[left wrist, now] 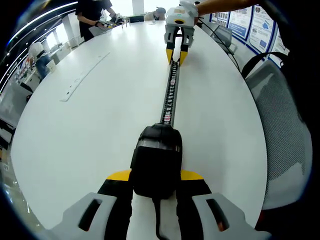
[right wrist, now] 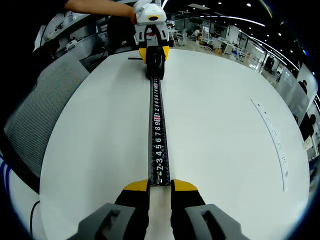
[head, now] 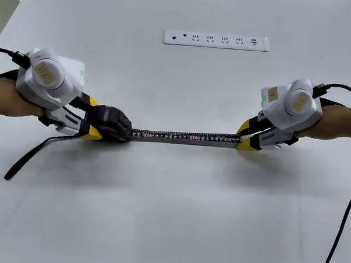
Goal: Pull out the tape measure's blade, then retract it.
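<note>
On the white surface [head: 171,218], the tape measure [head: 110,123] lies with its black case clamped between the jaws of the left hand-held gripper [head: 93,118]. Its blade [head: 187,137] runs flat and straight across to the right hand-held gripper [head: 244,137], whose jaws are pressed together on the blade's free end. The two stand well apart with a good length of numbered blade showing, so I judge the pulling-out largely or wholly done. The retracting, feeding the blade back into the case, is yet to do.
</note>
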`<state>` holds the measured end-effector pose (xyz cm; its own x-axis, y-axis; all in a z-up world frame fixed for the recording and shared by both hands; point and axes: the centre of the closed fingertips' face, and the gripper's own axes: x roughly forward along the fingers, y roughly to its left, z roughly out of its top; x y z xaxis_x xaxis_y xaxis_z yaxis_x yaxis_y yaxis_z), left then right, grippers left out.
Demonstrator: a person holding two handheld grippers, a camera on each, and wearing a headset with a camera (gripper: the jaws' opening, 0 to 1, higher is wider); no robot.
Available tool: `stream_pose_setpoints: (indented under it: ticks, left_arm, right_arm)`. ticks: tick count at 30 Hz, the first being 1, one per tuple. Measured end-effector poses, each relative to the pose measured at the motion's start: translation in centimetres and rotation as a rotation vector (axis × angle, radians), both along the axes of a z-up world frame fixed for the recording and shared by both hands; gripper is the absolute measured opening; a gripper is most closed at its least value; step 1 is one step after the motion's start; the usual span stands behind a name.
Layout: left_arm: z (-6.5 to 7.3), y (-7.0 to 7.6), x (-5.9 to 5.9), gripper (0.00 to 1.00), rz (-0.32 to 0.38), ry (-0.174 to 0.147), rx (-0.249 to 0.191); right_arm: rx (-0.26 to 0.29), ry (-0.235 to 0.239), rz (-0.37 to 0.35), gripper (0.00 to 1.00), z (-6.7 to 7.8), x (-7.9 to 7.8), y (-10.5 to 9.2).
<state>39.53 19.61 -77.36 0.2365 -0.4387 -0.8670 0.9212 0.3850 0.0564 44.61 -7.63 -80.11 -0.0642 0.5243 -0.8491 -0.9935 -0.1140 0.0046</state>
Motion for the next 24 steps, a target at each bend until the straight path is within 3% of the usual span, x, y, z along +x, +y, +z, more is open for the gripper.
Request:
stream_pose_setpoints:
  ticks: [3,10,15,24]
  left_arm:
    - [-0.4,0.4,0.1,0.29,-0.016,-0.005,0.033]
    - [-0.5,0.9,-0.2,0.29,0.004,0.000,0.047]
    - [-0.4,1.0,-0.3,0.34,0.021,0.014,0.037]
    - [-0.1,1.2,-1.7,0.44,0.048,0.030,0.022]
  right_arm:
    - [0.000,0.006,-0.006,0.13,0.0,-0.1,0.1]
    - [-0.006,0.001,-0.012,0.16,0.0,-0.1,-0.2]
    - [-0.002,0.008,-0.030,0.20,0.2,-0.3,-0.4]
    - [0.007,0.001,-0.061,0.30,0.9,-0.6,-1.1]
